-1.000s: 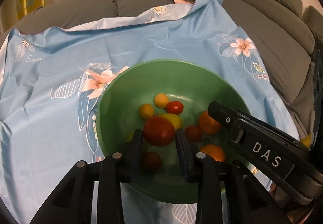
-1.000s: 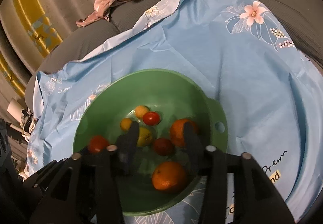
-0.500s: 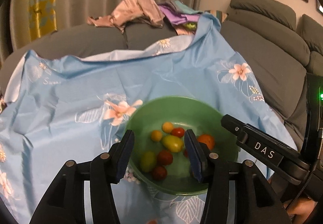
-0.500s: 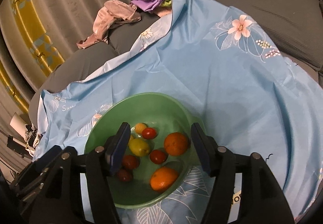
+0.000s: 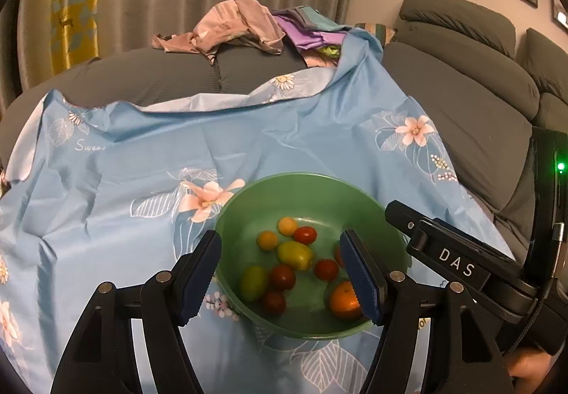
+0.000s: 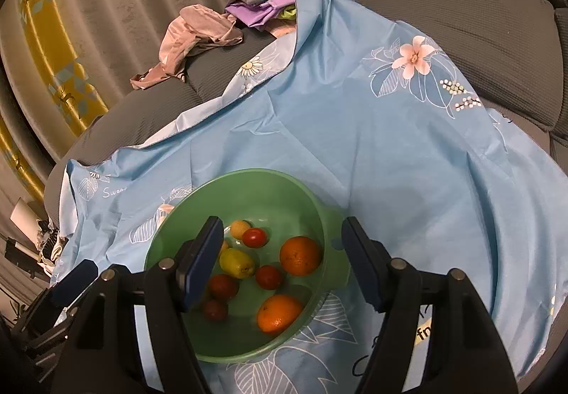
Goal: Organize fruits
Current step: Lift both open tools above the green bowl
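Round green plastic bowl (image 6: 321, 213): smooth, semi-gloss. Light-blue floral cloth sheet (image 5: 117, 213): thin, creased (slight sheen). Grey ribbed fabric sofa (image 5: 472, 117): matt.

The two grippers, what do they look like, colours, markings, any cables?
Both are matte black plastic. The left gripper and right gripper each have two angular fingers joined by silver pivot pins, with dark blue ribbed pads on the inner faces. In the left wrist view, the right gripper's side carries white "DAS" lettering, a black cable and a lit green indicator.
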`<state>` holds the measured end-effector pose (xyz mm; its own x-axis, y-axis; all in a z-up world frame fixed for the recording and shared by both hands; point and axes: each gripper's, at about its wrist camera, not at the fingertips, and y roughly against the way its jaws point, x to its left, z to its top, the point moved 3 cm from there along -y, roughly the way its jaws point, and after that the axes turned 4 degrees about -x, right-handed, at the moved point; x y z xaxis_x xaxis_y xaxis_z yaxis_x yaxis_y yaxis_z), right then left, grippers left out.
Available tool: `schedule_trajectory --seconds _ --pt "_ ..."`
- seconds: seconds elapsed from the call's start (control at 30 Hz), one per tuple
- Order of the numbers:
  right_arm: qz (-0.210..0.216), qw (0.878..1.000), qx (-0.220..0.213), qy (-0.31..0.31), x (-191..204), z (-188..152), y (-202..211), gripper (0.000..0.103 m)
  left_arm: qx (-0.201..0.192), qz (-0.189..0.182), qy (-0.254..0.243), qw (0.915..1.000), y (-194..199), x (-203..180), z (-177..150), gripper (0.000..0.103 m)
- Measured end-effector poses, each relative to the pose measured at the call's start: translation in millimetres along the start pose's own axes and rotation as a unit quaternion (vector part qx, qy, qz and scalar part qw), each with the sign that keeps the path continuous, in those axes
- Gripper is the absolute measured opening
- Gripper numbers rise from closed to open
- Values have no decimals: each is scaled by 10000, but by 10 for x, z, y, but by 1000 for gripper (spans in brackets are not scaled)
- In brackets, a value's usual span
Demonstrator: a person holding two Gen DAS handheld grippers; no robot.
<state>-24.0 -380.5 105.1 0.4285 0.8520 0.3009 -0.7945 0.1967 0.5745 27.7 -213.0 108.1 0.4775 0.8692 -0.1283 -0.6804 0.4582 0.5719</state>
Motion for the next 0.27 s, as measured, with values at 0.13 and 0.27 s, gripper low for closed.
schedule_trajectory --seconds 0.13,0.27 --pt "-18 10000 18 21 5 -6 3 69 -84 -96 -22 9999 37 -18 -10 69" --pt "-3 10000 10 67 36 -2 5 70 -102 -92 -3 9999 71 6 -9 69"
